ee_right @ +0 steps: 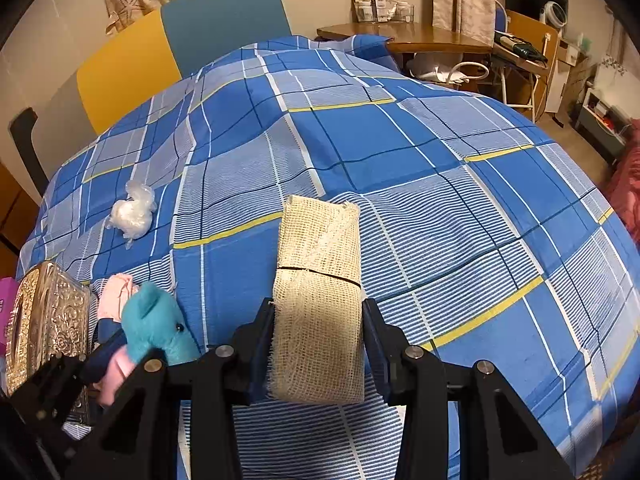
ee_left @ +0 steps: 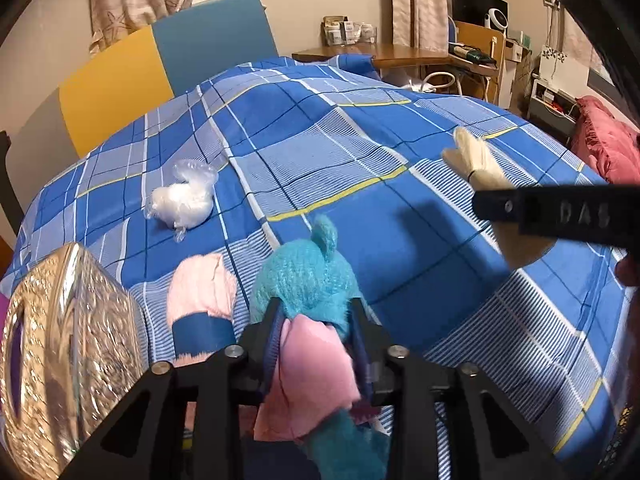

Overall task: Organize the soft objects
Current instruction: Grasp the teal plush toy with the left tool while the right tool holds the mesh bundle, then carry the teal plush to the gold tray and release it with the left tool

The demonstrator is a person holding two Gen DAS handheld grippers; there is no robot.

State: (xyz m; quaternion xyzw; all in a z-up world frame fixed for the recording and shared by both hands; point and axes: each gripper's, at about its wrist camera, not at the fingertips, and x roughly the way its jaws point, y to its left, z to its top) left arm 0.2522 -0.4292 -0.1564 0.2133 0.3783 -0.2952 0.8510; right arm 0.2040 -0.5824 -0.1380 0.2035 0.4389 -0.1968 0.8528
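Teal plush (ee_left: 308, 280) sits clamped in your left gripper (ee_left: 316, 316), just right of the pink roll (ee_left: 202, 292). Your right gripper (ee_right: 318, 320) seems closed on the mesh roll (ee_right: 318, 280) above the quilt (ee_right: 440, 184).

Blue plaid bedspread (ee_right: 400, 152); teal-pink plush (ee_left: 308, 280); cream mesh roll (ee_right: 320, 288); gold embossed box (ee_left: 60, 340).

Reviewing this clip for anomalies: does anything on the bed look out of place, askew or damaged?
Mostly tidy. The cream mesh roll held in the right gripper has frayed edges, and a crumpled plastic bag lies alone on the plaid sheet. Left gripper holds a teal plush.
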